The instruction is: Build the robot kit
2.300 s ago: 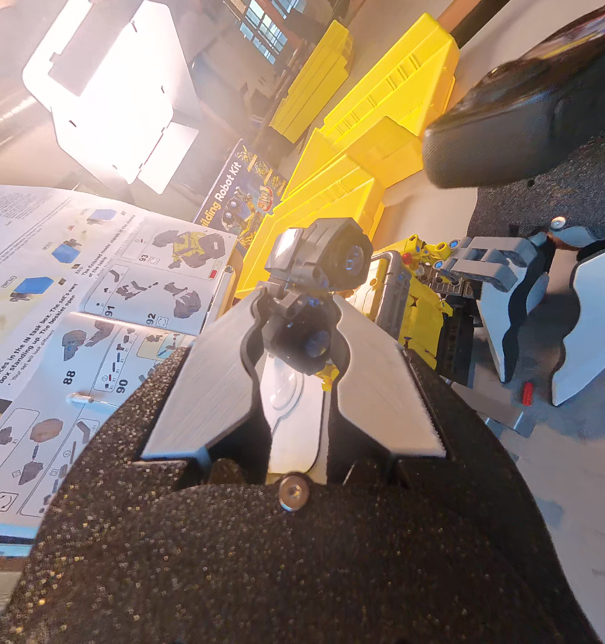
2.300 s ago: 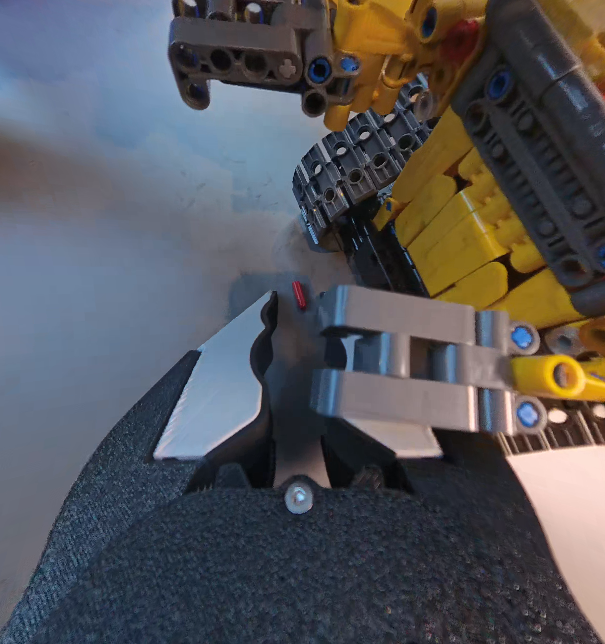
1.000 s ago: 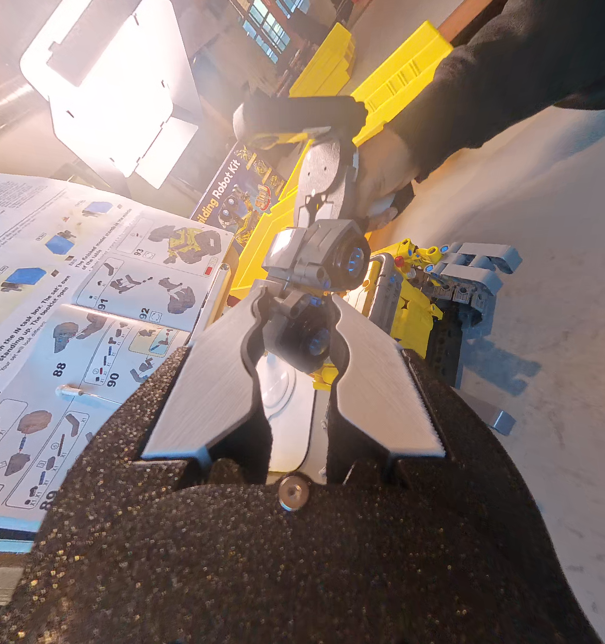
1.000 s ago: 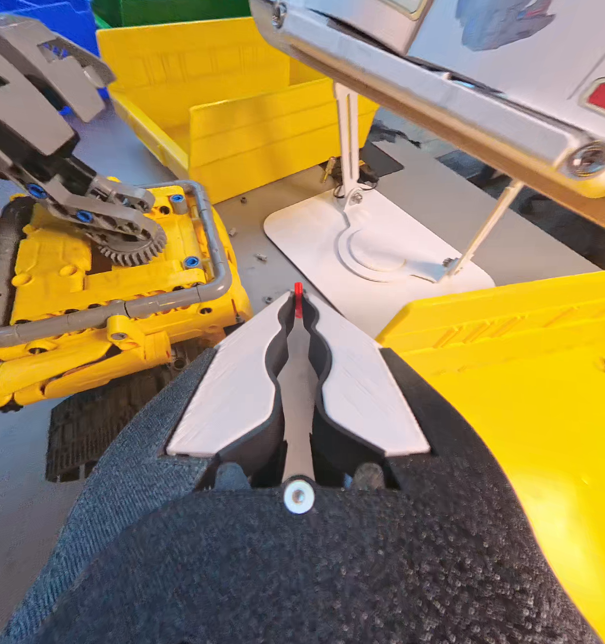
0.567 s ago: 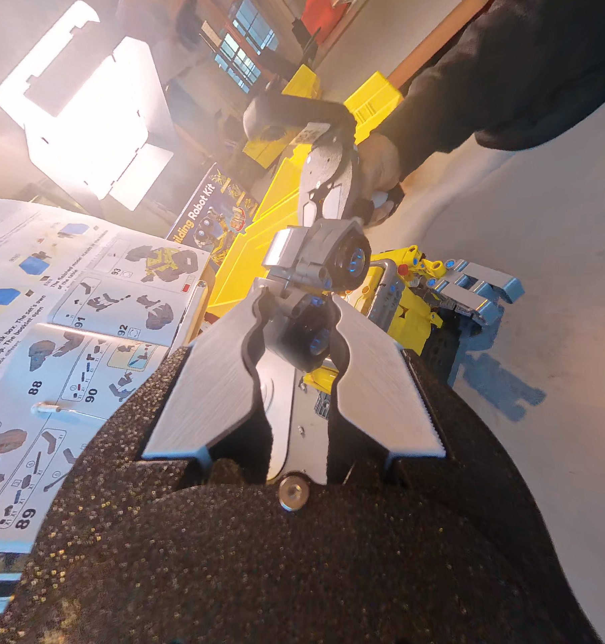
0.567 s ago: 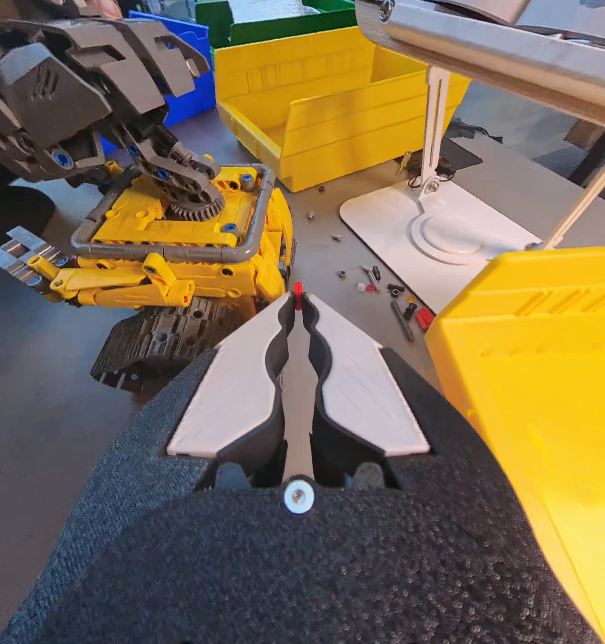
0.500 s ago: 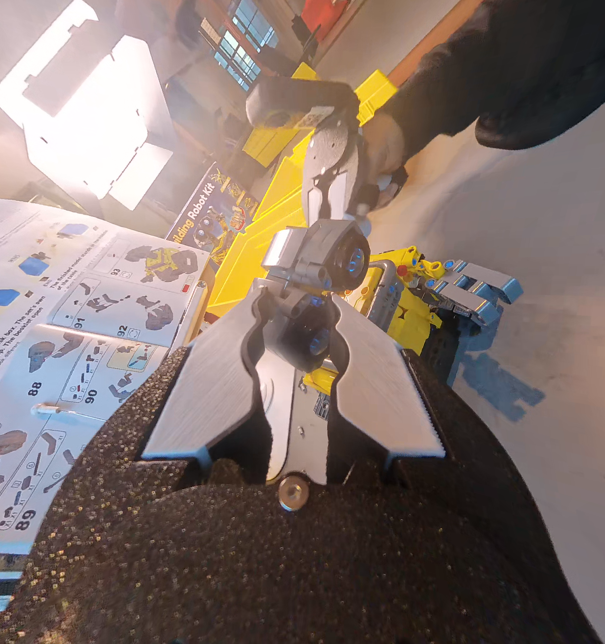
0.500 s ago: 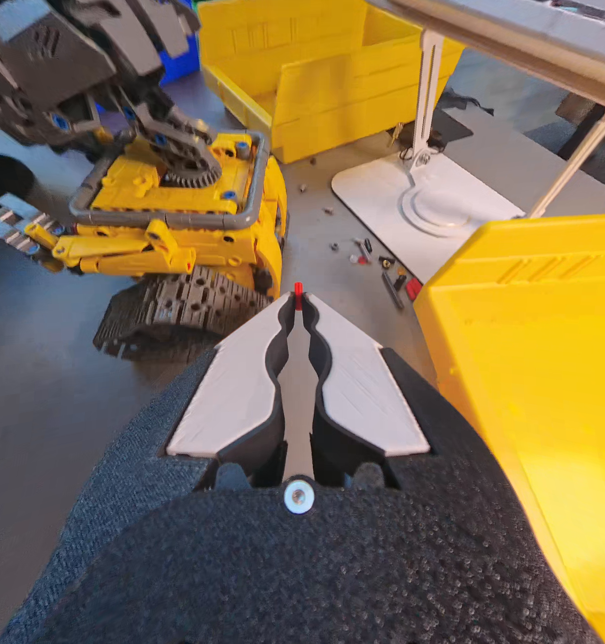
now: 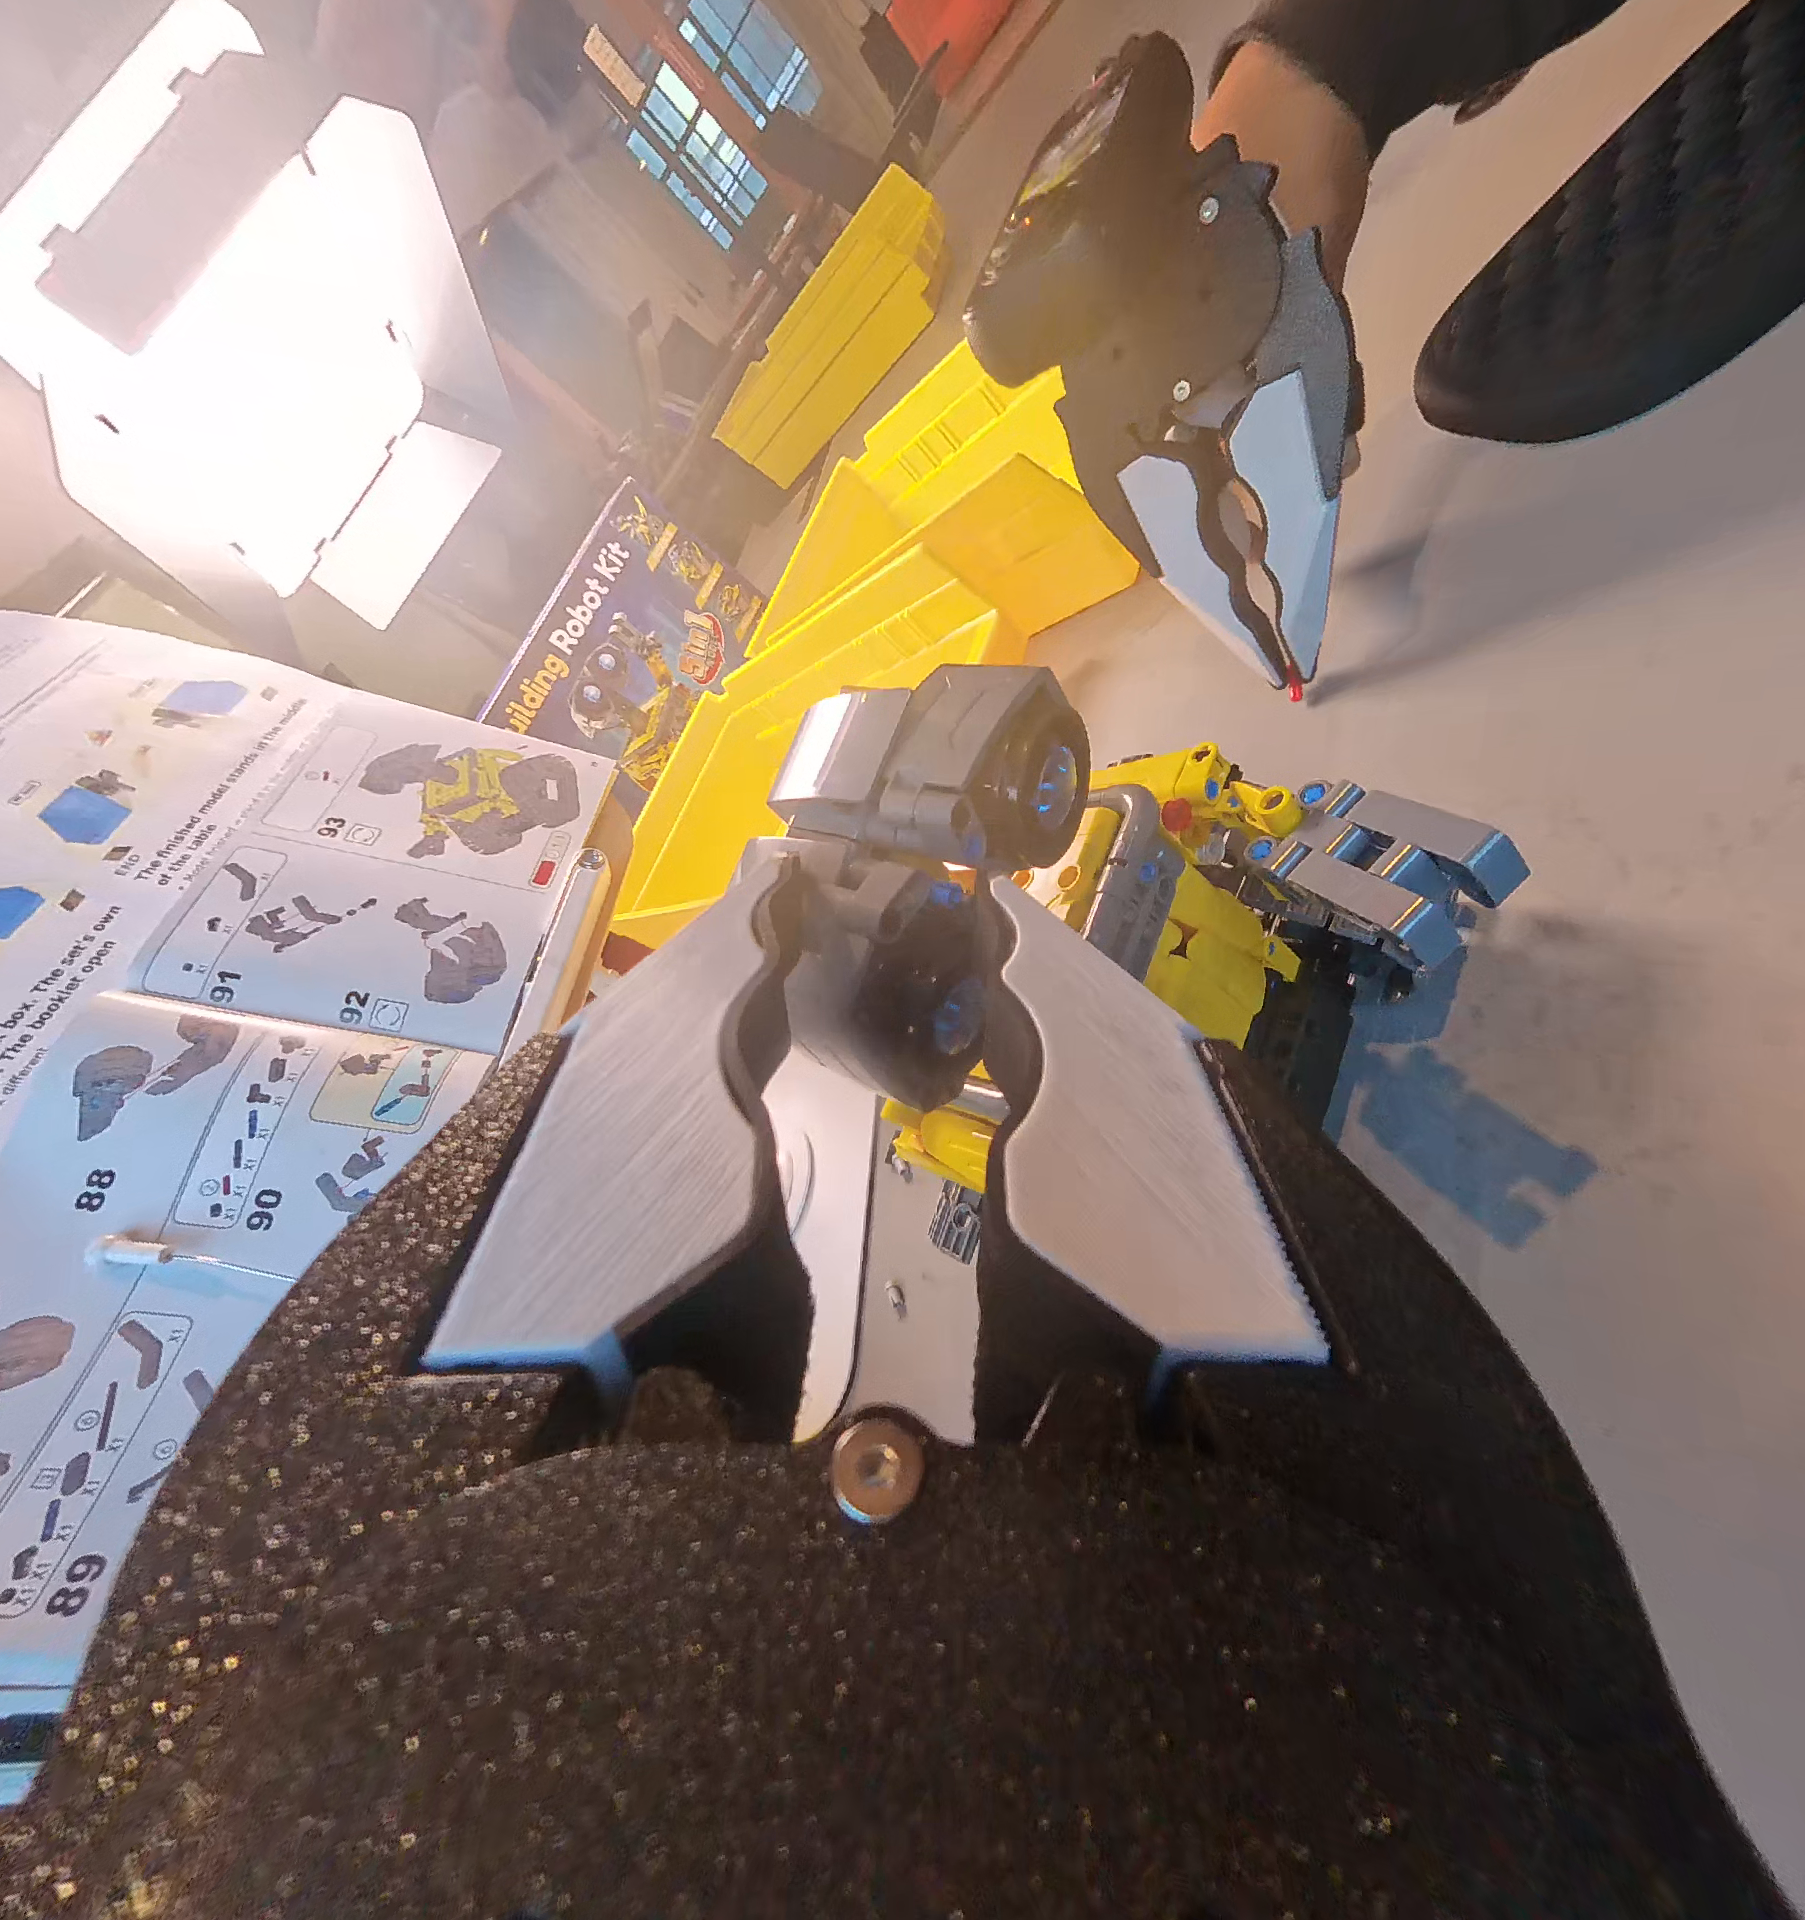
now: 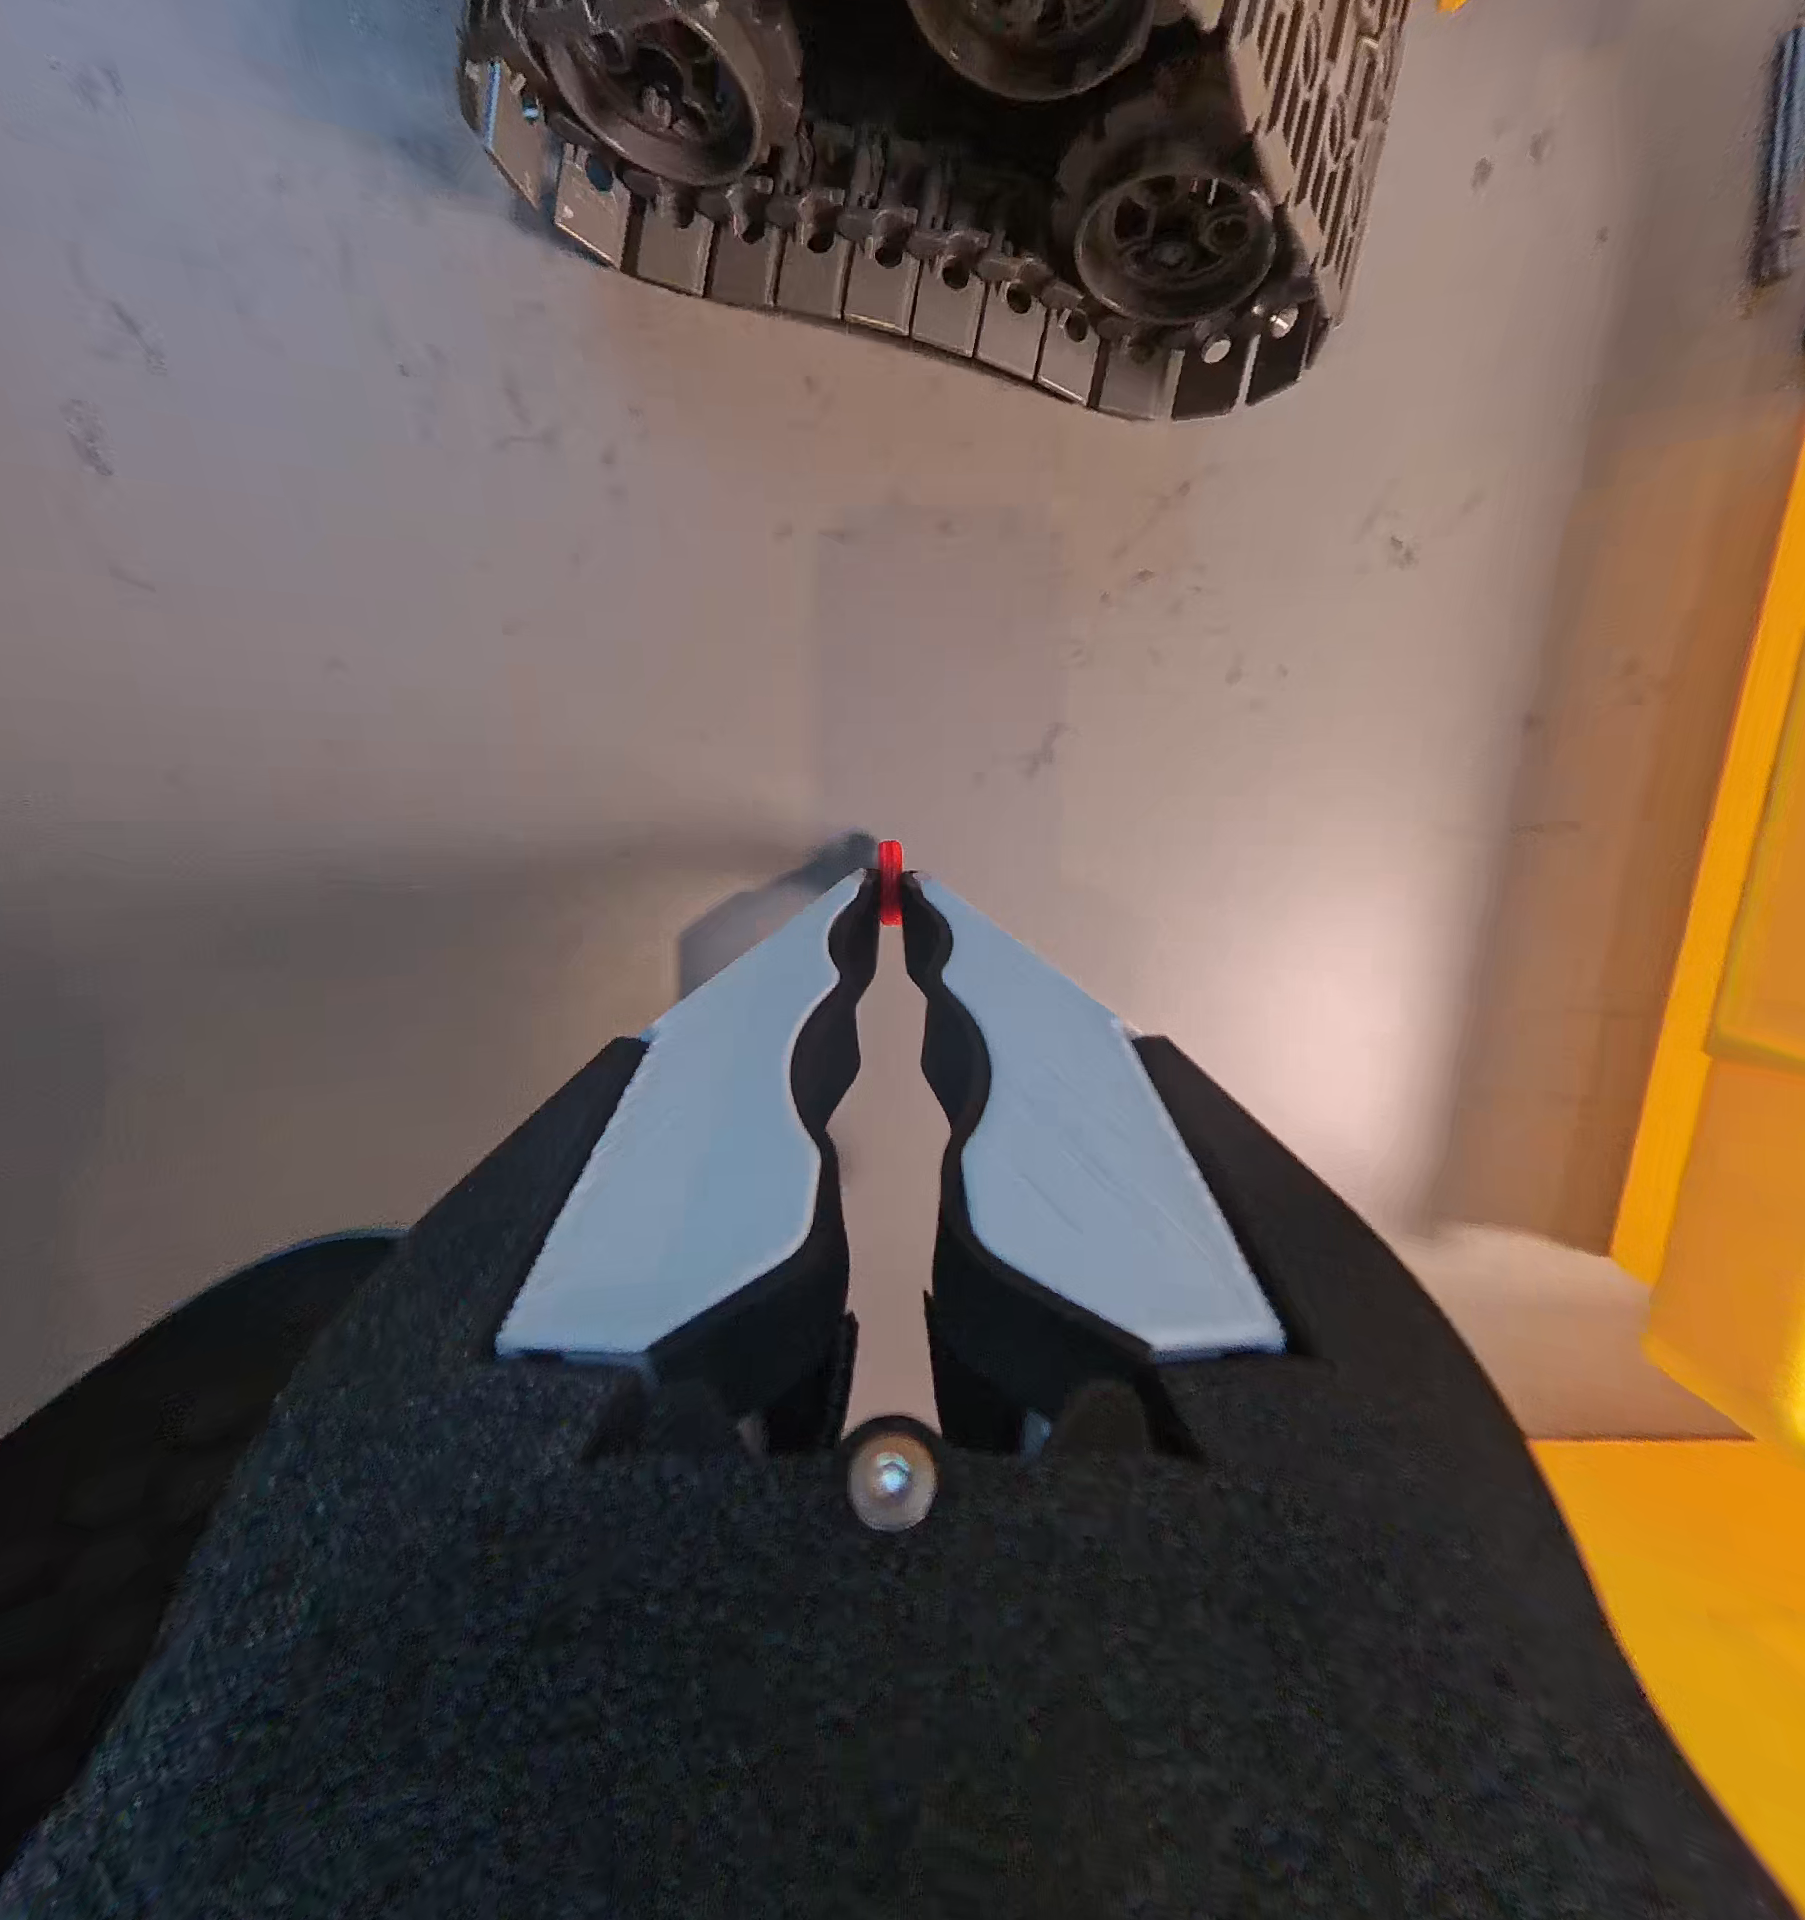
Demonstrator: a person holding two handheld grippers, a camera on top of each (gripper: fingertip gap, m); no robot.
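A pale grey, scuffed desk (image 10: pixel 462 623) fills the scene, with a bright light panel (image 9: pixel 223 343) glaring at its far side. Right in the centre of the left wrist view, the left hand-held gripper (image 9: pixel 882 914) is clamped on a grey two-lens head piece (image 9: pixel 929 873), its fingers (image 9: pixel 659 1122) pressed against the lower barrel while the upper lens block sticks out above the tips. Just beyond that sits the yellow tracked robot model (image 9: pixel 1199 935) on the desk, its grey claw arm (image 9: pixel 1397 873) reaching out to the right and throwing a blue-tinted shadow.

Over to the right hand-held gripper (image 10: pixel 890 883): its fingers are pressed nearly together and pinch a tiny red pin (image 10: pixel 890 881) right at the tips, the pin poking out forward. From the left wrist view you see that same gripper (image 9: pixel 1282 665) hanging above the desk beyond the model, tips pointing down, the red pin (image 9: pixel 1294 691) at the very point, and a person's hand (image 9: pixel 1282 156) in a dark sleeve gripping it. In the right wrist view the model's black track (image 10: pixel 929 208) with its wheels lies straight ahead, apart from the pin, bare desk between them.

Outward now: an open instruction booklet (image 9: pixel 202 987) stands to the left of the model, a printed kit box (image 9: pixel 628 644) behind it, and yellow bins (image 9: pixel 929 520) stacked toward the far side. Another yellow bin (image 10: pixel 1760 987) sits along the right edge of the right wrist view.
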